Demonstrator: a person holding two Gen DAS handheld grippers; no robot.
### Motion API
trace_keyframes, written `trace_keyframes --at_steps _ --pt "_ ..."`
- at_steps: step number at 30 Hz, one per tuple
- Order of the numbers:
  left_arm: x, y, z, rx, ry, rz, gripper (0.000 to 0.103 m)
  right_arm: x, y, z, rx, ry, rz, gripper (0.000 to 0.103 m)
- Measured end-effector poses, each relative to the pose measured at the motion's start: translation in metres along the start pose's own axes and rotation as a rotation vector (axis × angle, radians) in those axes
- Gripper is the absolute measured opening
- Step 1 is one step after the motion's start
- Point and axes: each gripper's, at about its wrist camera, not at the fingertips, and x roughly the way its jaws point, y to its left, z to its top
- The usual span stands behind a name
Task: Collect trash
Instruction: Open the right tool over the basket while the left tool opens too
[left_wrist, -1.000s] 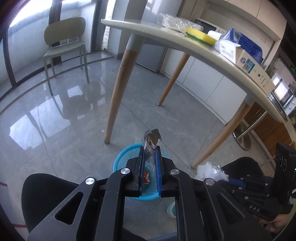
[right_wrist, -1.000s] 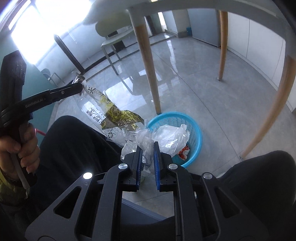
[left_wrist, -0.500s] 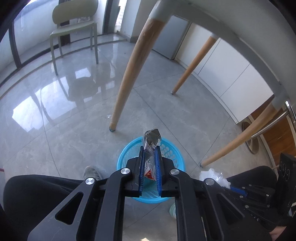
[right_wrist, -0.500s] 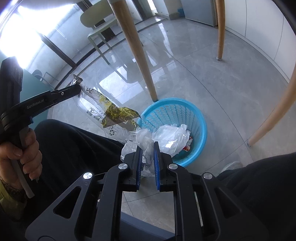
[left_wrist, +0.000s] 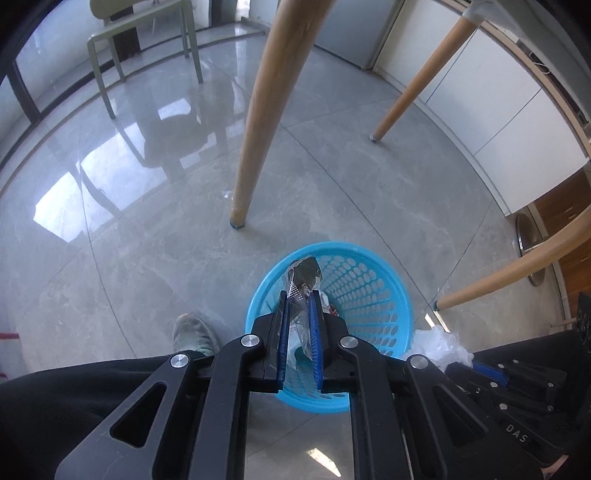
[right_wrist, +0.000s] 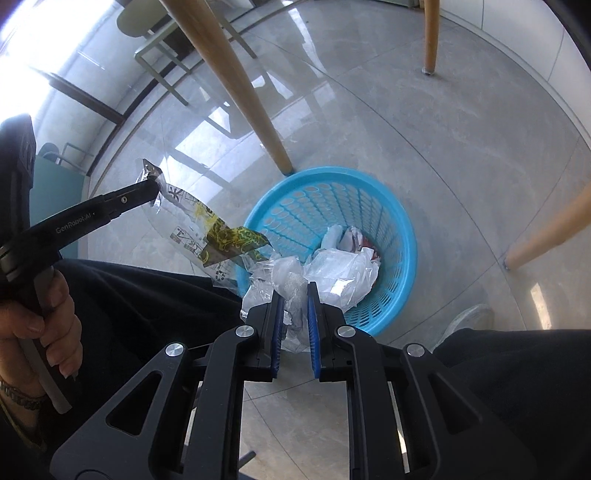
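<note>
Both grippers are closed on trash above the bin (right_wrist: 402, 236): left gripper (left_wrist: 299, 295) on a wrapper (right_wrist: 207, 232), right gripper (right_wrist: 293, 291) on a plastic bag (right_wrist: 340, 273). Some trash is already seen inside at 12 o'clock; dropping is left.

Readable: "GenRobot.AI" in pale letters along the left gripper (right_wrist: 149, 192) finger, and "DAS" on the right gripper (left_wrist: 476, 365) body, low at far right.
</note>
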Motion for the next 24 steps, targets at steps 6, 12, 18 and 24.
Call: trace_keyframes --at_steps 6,12,18,24 --pt "0.021 -0.004 0.003 -0.001 0.052 0.004 0.010 0.034 -0.002 0.011 -0.003 0.048 -0.027 0.011" --pt "0.045 -0.008 0.007 0.025 0.103 0.015 0.010 0.065 -0.014 0.020 0.046 0.104 -0.035 0.012" --pt "0.066 -0.012 0.011 0.041 0.154 0.024 0.010 0.087 -0.021 0.024 0.085 0.146 -0.039 0.015" --pt "0.072 -0.014 0.013 0.061 0.171 0.018 0.022 0.096 -0.029 0.026 0.113 0.166 -0.039 0.027"
